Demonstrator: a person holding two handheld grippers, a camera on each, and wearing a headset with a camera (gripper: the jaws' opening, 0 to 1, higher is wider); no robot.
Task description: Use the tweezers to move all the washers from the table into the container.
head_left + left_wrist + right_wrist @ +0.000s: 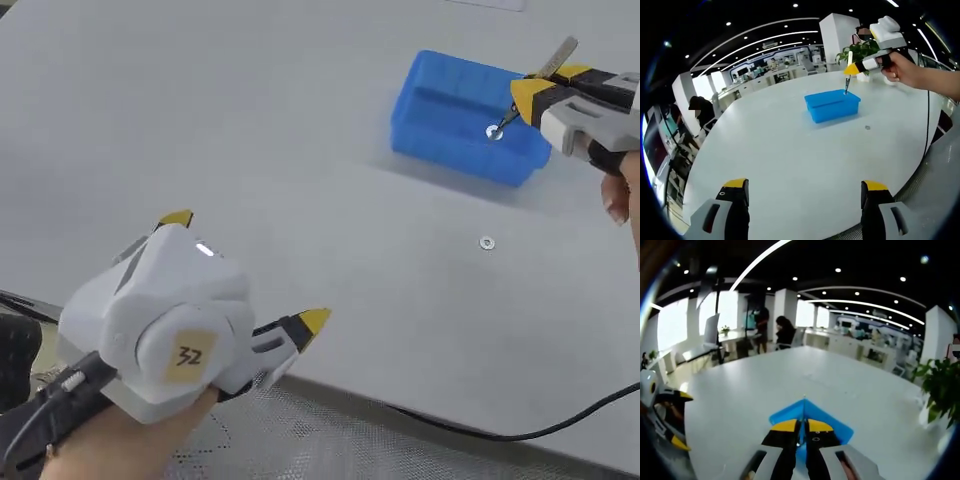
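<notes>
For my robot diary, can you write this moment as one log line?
right gripper: shut on tweezers | tip washer: over blue container | left gripper: open, empty | table washer: not yet moved

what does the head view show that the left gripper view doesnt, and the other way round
Head view: a washer pinched in the tweezers over the container, and the left gripper seen from above. Left gripper view: a plant and desks beyond the table. Both: the blue container, the right gripper shut on the tweezers, and a loose washer on the table.
</notes>
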